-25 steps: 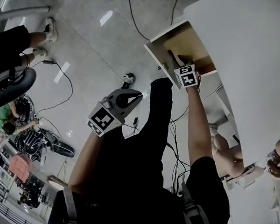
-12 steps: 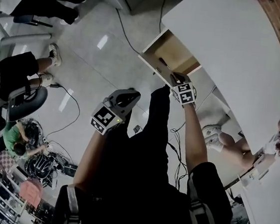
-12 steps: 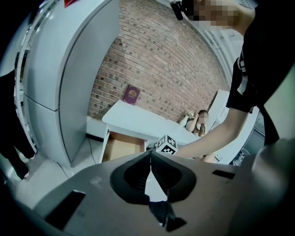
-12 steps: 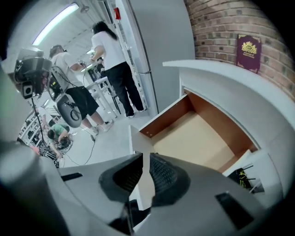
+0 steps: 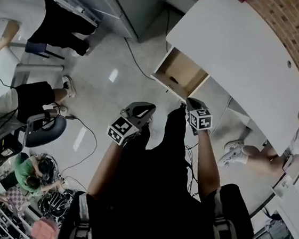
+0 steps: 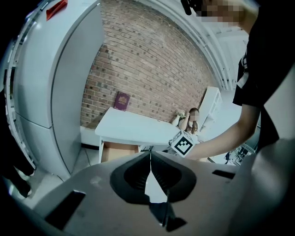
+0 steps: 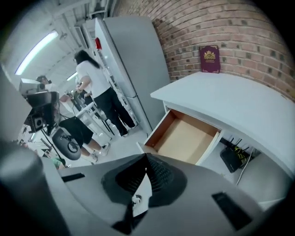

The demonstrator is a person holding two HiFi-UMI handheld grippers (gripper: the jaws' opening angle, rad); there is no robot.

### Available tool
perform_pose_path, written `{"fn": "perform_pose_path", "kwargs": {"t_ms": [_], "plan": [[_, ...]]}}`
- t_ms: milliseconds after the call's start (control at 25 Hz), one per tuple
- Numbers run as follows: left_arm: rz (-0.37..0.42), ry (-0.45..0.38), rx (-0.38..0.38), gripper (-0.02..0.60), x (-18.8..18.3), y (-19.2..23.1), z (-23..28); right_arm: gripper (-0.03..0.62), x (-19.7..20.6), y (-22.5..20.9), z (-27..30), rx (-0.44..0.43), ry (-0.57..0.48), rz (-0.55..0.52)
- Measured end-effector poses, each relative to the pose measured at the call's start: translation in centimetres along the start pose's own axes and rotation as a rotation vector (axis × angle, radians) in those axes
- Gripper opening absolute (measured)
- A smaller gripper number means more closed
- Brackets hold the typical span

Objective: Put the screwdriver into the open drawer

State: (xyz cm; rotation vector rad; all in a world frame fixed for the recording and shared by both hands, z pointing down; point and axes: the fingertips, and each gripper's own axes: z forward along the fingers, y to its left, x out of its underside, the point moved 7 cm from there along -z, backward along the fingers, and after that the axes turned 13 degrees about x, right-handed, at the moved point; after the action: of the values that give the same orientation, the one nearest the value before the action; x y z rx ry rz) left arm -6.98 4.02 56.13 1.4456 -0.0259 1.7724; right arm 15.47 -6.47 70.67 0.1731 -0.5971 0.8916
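Note:
The white desk's drawer [image 5: 179,73] stands pulled out, its tan inside showing in the right gripper view [image 7: 186,136]. A thin dark thing, apparently the screwdriver [image 5: 174,80], lies in it near the front wall in the head view; the right gripper view does not show it. My right gripper [image 5: 190,101] hangs above and in front of the drawer, shut with nothing between its jaws [image 7: 146,157]. My left gripper [image 5: 150,107] is held to its left over the floor, tips meeting [image 6: 150,155], also holding nothing.
The white desk [image 5: 243,52] stands against a brick wall, with a dark red book [image 7: 209,59] on it. A tall grey cabinet [image 7: 133,60] is to its left. A black device with cables [image 7: 233,159] lies under the desk. People and an office chair [image 5: 44,128] are on the left.
My right gripper has risen out of the drawer and its jaws have closed, leaving the dark tool inside. The left gripper has risen too. The drawer looks smaller and farther off.

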Motion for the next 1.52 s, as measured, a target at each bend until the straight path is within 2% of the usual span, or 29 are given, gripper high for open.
{"fn": "perform_pose_path", "kwargs": {"t_ms": [360,520,800,1000,1200,1360,1520], "plan": [[0.048,-0.036,0.067,0.018,-2.3,-1.2,-1.3,0.057,-1.8,2.3,-7.2,0.025,-0.146,-0.003],[0.105,-0.017,0.098,0.017,-3.5,-1.4,-1.1,0.057,-2.1,3.7,-10.8,0.057,-0.202,0.029],[0.136,-0.044,0.163,0.017,-4.8,-2.8,-1.7,0.057,-0.9,7.0,-14.8,0.107,-0.277,-0.017],[0.123,-0.042,0.211,0.017,-4.2,-3.8,-2.2,0.057,-0.7,9.0,-15.4,0.165,-0.301,-0.047],[0.115,-0.028,0.222,0.017,-3.1,-5.1,-2.6,0.057,-0.6,10.7,-16.2,0.157,-0.328,-0.067],[0.072,-0.06,0.234,0.018,-2.6,-5.1,-2.8,0.057,-0.3,11.2,-16.5,0.174,-0.323,-0.06],[0.069,-0.069,0.232,0.017,-2.6,-5.3,-2.6,0.057,0.2,11.3,-16.7,0.18,-0.319,-0.048]]}}
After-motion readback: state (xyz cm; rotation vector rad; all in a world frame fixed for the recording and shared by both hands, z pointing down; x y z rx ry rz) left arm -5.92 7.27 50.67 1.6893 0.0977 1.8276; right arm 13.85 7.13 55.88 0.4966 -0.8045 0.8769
